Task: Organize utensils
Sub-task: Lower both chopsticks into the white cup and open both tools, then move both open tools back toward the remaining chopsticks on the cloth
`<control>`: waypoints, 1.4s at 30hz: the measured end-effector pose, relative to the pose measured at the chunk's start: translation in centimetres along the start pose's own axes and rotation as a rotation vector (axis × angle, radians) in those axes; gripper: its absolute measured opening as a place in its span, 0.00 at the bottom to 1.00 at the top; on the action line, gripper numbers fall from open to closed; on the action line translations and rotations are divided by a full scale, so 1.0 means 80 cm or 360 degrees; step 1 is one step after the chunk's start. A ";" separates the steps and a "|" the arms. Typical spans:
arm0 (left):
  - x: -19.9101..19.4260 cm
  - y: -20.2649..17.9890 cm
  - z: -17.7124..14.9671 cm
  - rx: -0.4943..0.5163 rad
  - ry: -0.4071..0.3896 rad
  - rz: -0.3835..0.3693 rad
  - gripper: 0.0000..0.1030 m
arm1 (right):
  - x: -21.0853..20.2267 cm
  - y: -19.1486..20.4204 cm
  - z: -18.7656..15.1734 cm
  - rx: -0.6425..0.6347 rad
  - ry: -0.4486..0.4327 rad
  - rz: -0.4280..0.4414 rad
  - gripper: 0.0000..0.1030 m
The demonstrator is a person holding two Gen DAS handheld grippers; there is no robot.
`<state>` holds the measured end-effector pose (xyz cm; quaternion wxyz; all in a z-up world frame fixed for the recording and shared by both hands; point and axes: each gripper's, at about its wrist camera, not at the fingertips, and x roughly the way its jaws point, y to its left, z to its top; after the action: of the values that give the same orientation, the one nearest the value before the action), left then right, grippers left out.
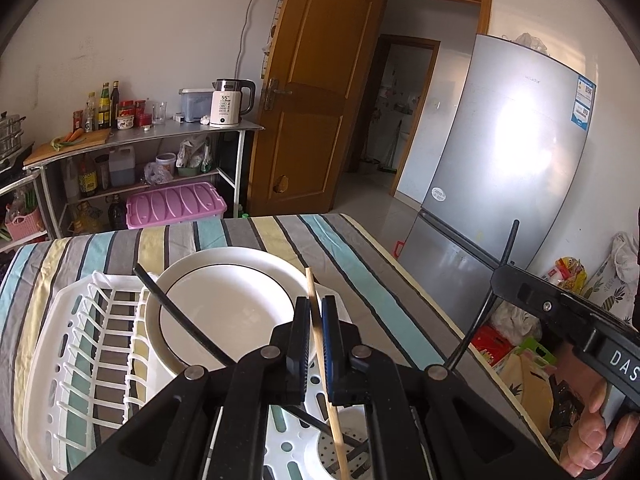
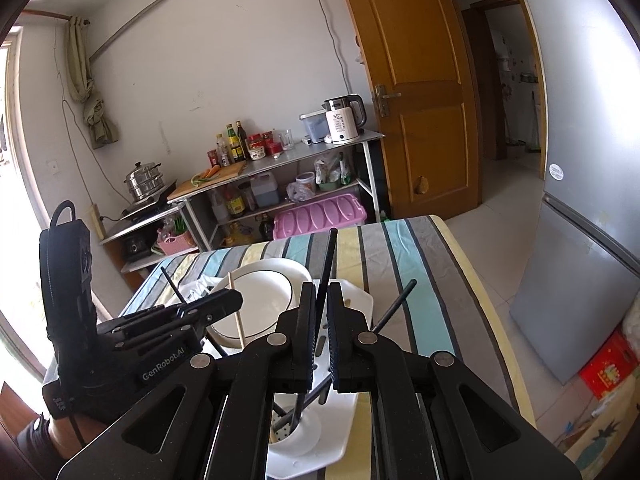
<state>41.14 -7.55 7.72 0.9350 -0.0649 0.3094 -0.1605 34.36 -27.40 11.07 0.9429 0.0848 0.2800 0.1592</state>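
Note:
My left gripper is shut on a wooden chopstick, which slants down into the perforated utensil cup at the near corner of the white dish rack. A white plate leans in the rack, and a black chopstick crosses in front of it. My right gripper is shut on a black chopstick that stands nearly upright, its lower end in the cup. Another black chopstick sticks out to the right. The left gripper is at the left of the right wrist view.
The rack stands on a striped tablecloth, whose edge drops off at the right. Beyond it are a silver fridge, a wooden door and a metal shelf with a kettle and bottles. Bags lie on the floor at the right.

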 end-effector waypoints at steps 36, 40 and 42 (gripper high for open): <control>-0.283 -0.019 -0.233 0.0053 0.0033 0.0200 0.07 | -0.168 0.118 -0.189 -0.0243 0.0061 -0.0017 0.24; -0.297 -0.016 -0.252 0.0050 0.0045 0.0224 0.07 | -0.174 0.126 -0.204 -0.0266 0.0074 -0.0011 0.24; -0.301 -0.014 -0.258 0.0046 0.0050 0.0231 0.07 | -0.175 0.129 -0.209 -0.0274 0.0082 -0.0003 0.24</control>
<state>10.25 -0.88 4.92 0.9400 -0.0262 0.3256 -0.0979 11.38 -21.42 6.76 0.9394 -0.0009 0.2894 0.1839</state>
